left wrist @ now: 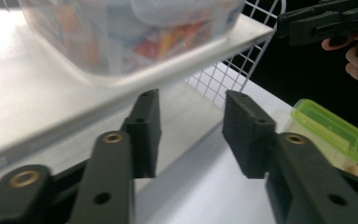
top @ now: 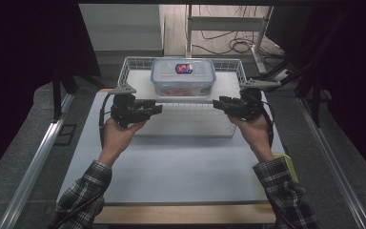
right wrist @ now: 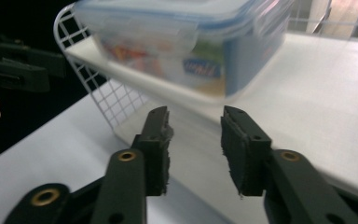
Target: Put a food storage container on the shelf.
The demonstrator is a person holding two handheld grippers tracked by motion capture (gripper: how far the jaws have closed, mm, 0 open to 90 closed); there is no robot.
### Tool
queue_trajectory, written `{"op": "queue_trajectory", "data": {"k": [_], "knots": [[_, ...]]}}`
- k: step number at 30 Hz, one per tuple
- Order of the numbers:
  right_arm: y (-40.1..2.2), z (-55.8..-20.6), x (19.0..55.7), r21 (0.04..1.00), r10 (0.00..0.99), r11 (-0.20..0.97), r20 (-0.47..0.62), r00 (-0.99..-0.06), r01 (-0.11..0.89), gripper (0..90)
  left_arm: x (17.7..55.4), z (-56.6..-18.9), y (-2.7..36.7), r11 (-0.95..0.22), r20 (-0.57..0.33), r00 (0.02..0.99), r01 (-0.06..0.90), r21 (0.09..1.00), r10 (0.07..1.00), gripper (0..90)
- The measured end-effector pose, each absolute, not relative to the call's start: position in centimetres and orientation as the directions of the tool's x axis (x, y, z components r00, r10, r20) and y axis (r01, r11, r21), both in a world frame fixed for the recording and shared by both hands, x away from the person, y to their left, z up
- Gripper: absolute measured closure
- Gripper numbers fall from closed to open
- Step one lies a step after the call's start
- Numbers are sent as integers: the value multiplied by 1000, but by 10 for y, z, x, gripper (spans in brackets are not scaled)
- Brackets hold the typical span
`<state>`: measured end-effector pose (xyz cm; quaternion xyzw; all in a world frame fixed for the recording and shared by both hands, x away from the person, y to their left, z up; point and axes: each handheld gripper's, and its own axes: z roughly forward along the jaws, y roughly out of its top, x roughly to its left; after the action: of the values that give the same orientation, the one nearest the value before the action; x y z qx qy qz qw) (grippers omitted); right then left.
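Observation:
A clear plastic container (top: 183,76) with a blue-edged lid and colourful contents sits on the white floor of a white wire basket (top: 133,64) at the far side of the table. My left gripper (top: 158,109) is at the basket's near left corner and my right gripper (top: 217,102) at its near right corner, both pointing inward. In the left gripper view my jaws (left wrist: 191,126) stand open on nothing, just below the container (left wrist: 121,32). In the right gripper view my jaws (right wrist: 196,140) are open and empty, with the container (right wrist: 182,42) close ahead.
The basket stands on a white table top (top: 171,167) with a wooden front edge. A small box with a green lid (left wrist: 331,135) lies on the table near my right forearm. Cables and a metal frame stand behind the table.

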<state>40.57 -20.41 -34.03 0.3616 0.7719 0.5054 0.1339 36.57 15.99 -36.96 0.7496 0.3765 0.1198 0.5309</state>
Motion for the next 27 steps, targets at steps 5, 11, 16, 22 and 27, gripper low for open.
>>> {"op": "queue_trajectory", "data": {"k": [5,11,16,22,27], "knots": [[-207,-351,385,871,684,289,103,-722,397,475,344,-378,157,-202,-189,711,427,882,678,434],[-209,-361,369,867,670,321,77,-738,382,393,323,-383,152,-235,-154,719,410,881,678,341],[-215,-373,354,871,660,332,60,-749,363,317,307,-392,149,-295,-90,721,390,872,687,265],[-221,-387,339,871,661,335,55,-748,360,215,296,-412,144,-293,-108,718,411,863,688,220],[-223,-397,329,880,661,330,43,-749,342,148,290,-425,143,-299,-114,715,425,854,690,195]]}}
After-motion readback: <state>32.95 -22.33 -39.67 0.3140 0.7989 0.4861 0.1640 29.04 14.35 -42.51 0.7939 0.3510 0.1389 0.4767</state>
